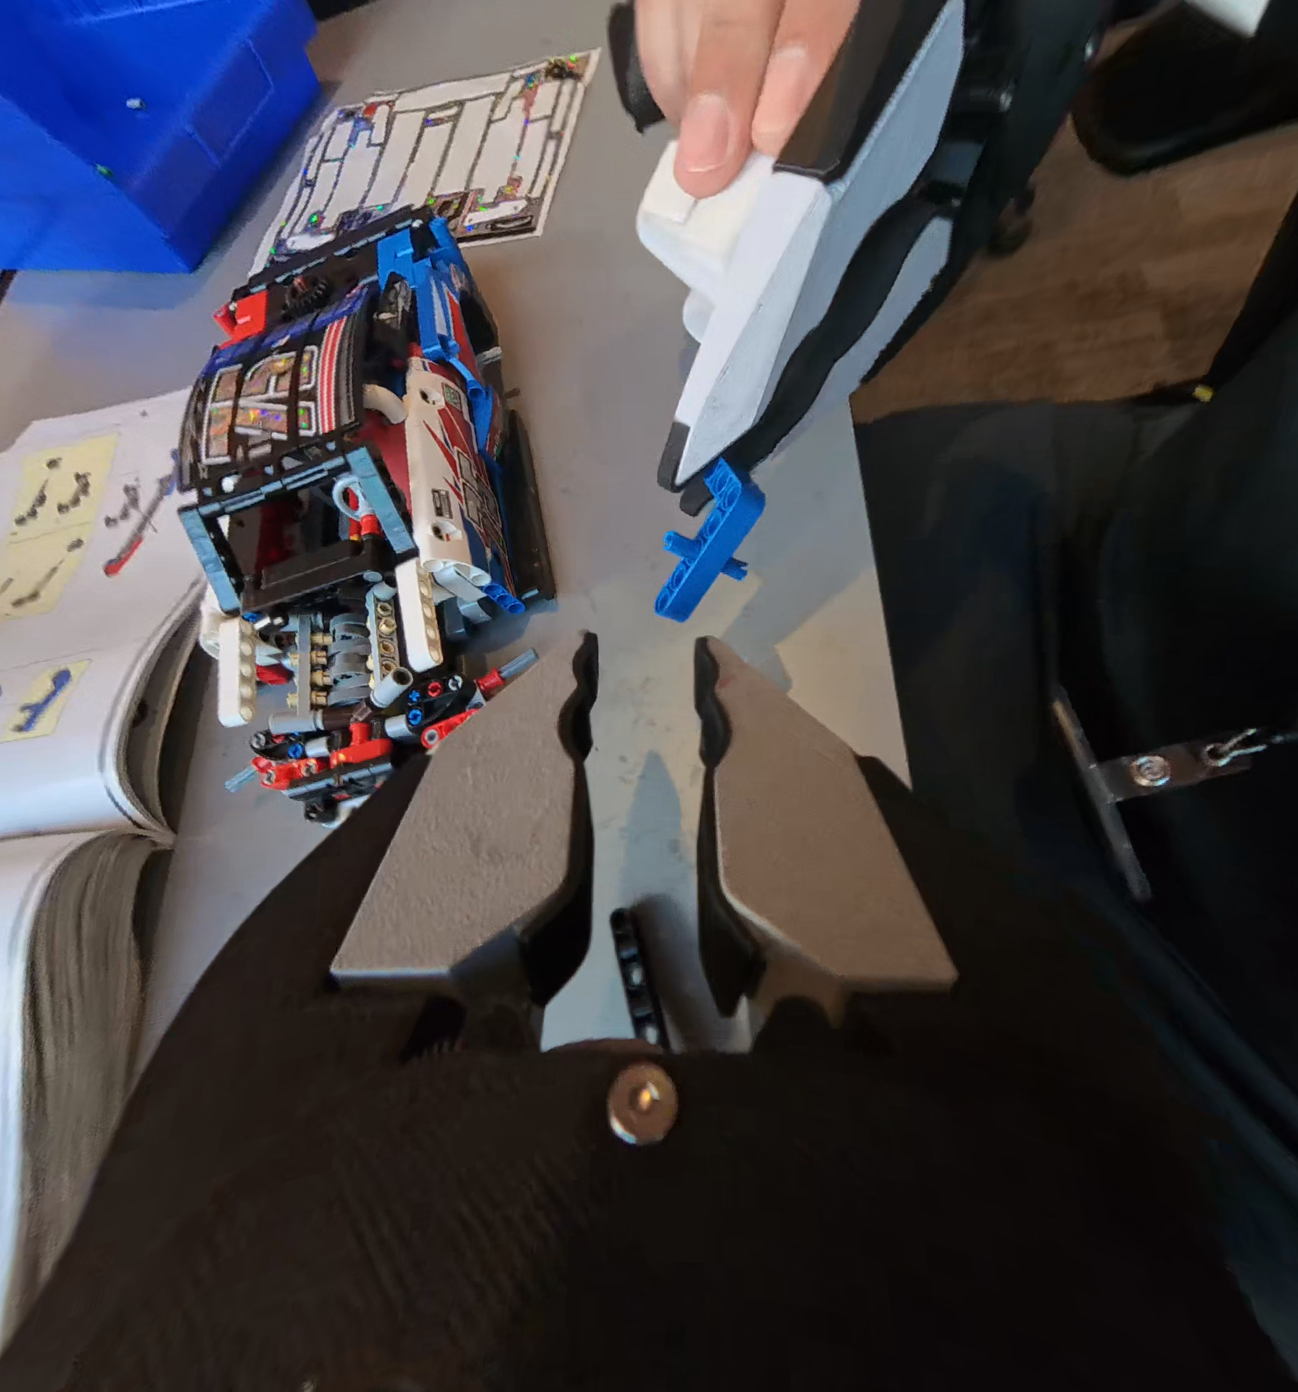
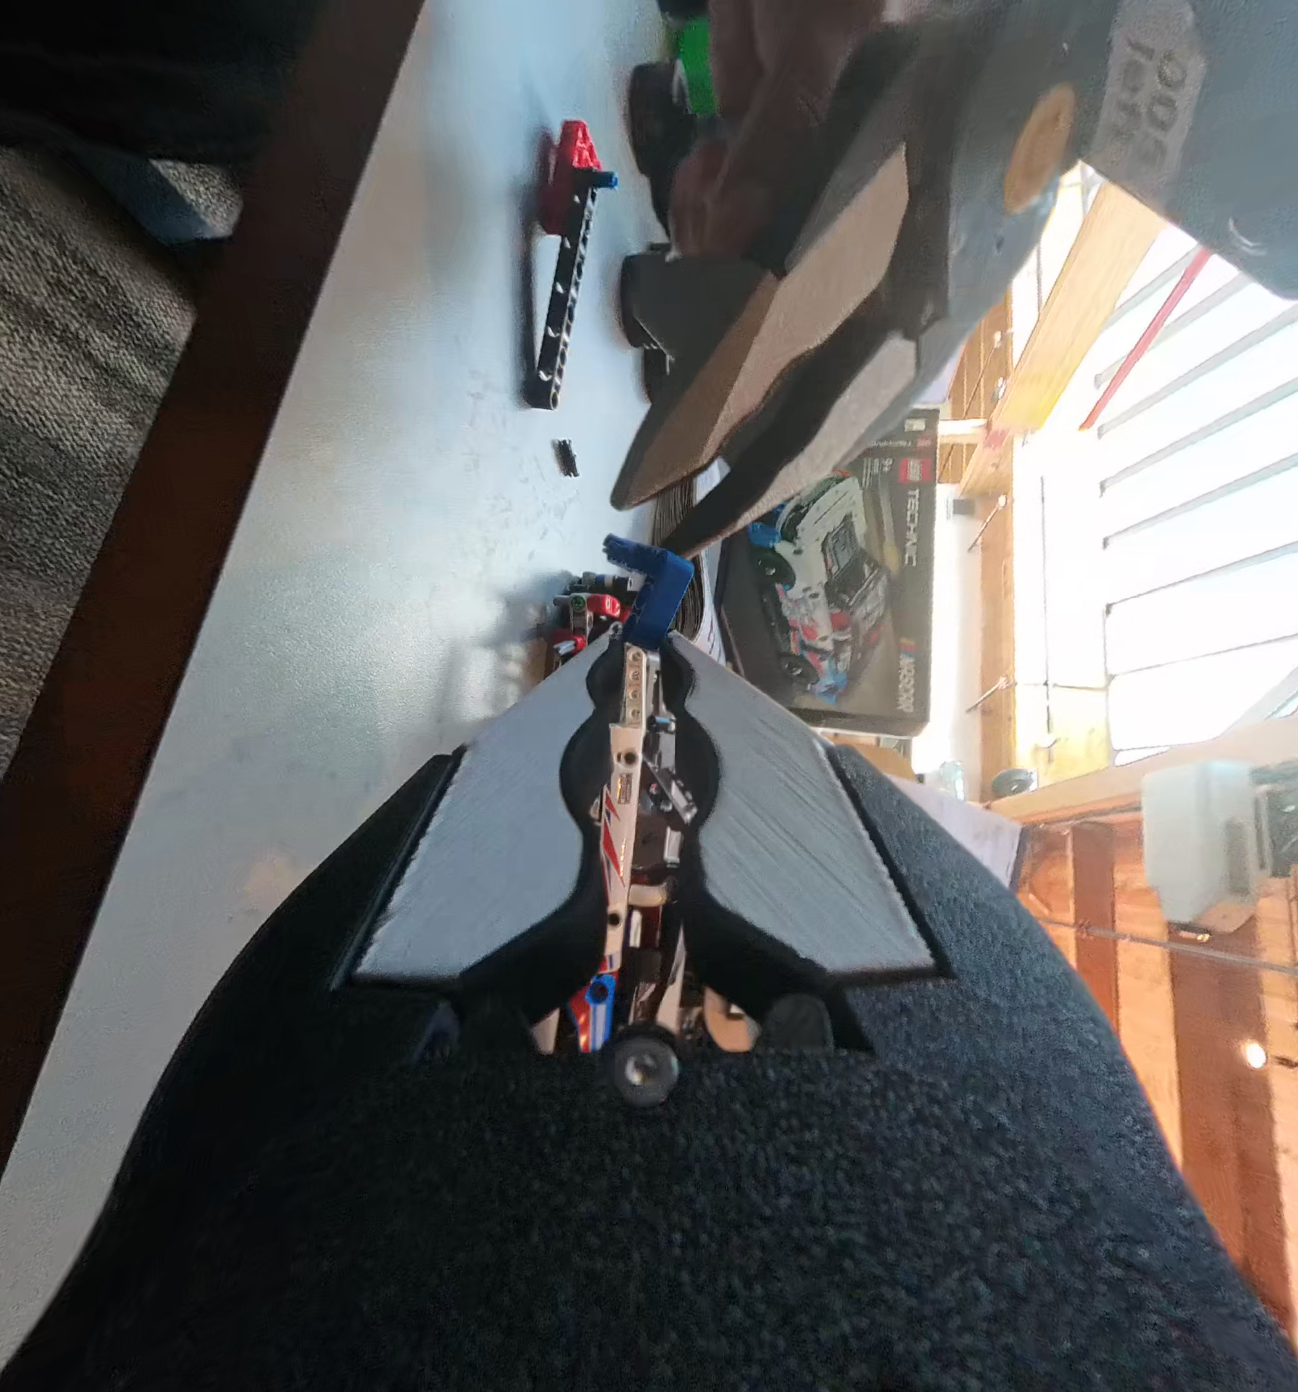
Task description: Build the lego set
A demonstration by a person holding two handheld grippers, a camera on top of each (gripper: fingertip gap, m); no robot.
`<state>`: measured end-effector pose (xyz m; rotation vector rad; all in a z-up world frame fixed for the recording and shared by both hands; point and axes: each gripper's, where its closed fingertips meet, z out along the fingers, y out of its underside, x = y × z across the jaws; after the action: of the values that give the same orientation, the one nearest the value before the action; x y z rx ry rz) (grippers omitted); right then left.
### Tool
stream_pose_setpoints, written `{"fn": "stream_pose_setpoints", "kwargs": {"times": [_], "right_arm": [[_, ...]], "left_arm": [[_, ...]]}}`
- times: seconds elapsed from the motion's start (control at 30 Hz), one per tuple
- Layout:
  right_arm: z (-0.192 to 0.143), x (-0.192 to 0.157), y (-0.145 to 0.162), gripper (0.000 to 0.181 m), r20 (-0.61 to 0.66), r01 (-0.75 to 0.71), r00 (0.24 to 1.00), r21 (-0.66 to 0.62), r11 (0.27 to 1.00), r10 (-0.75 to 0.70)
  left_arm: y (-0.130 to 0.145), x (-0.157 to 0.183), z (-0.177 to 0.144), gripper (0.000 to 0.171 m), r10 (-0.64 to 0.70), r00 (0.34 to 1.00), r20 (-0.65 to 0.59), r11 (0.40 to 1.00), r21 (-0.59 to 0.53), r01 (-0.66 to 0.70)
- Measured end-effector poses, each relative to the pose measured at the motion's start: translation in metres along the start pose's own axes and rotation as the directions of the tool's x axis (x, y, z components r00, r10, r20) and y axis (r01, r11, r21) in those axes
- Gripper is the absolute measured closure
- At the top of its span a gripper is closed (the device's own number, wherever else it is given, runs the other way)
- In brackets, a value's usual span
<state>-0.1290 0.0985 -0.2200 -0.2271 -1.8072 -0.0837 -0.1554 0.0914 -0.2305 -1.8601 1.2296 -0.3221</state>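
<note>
left wrist view looks down over the left gripper [image 1: 646, 663], its grey jaws parted with nothing between them, hovering above the pale tabletop [image 1: 616, 361] just beside the nose of the lego car [image 1: 360, 489]. the car lies on the tabletop, partly built, its front end a tangle of red, grey and black parts half covered by the near jaw. the right gripper [image 1: 714, 489] comes in steeply from the upper right, a hand [image 1: 714, 83] on its white body cut off by the frame's top edge, and its tips are clamped on one blue angled beam [image 1: 706, 550] held above the tabletop beside the car. one open instruction book [image 1: 51, 602] runs off the left edge, one sticker sheet [image 1: 450, 143] lies behind the car, and one blue bin [image 1: 118, 120] is cropped at the top left. right wrist view is turned sideways; the car shows only as a sliver between the near jaws, and beyond lie one long black beam [image 2: 563, 294] with a red piece [image 2: 571, 166] at its end, one small black pin [image 2: 567, 457], and one lego box [image 2: 842, 587].
</note>
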Motion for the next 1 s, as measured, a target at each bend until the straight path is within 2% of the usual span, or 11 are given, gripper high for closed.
{"fn": "stream_pose_setpoints", "kwargs": {"times": [0.1,0.2,0.4,0.57,0.6,0.77,1.0], "right_arm": [[0.003,-0.004,-0.001,0.173,0.008,0.055,0.998,0.013,0.998,-0.055],[0.004,-0.004,-0.003,0.172,-0.010,0.089,0.996,0.029,0.996,-0.089],[0.006,-0.017,0.006,0.174,-0.023,0.086,0.996,0.009,0.996,-0.085],[0.010,-0.033,0.014,0.175,0.040,0.012,0.999,-0.011,1.000,-0.012],[0.011,-0.034,0.016,0.181,0.046,0.006,0.999,-0.017,1.000,-0.005],[0.013,-0.035,0.019,0.181,0.052,-0.027,0.998,-0.023,0.999,0.028],[0.012,-0.036,0.024,0.181,0.057,-0.090,0.994,-0.038,0.995,0.092]], "left_arm": [[-0.004,0.007,0.004,0.153,0.092,0.995,-0.037,0.996,-0.012,-0.092],[-0.003,0.019,0.009,0.163,0.106,0.985,-0.134,0.994,-0.024,-0.110],[0.002,0.023,0.019,0.163,0.109,0.977,-0.181,0.991,-0.052,-0.120],[0.005,0.022,0.023,0.164,0.079,0.985,-0.154,0.993,-0.077,-0.091],[0.007,0.022,0.024,0.164,0.074,0.986,-0.147,0.992,-0.088,-0.088],[0.009,0.020,0.025,0.164,0.096,0.991,-0.097,0.987,-0.121,-0.108],[0.013,0.013,0.021,0.164,0.063,0.996,-0.056,0.988,-0.137,-0.070]]}}
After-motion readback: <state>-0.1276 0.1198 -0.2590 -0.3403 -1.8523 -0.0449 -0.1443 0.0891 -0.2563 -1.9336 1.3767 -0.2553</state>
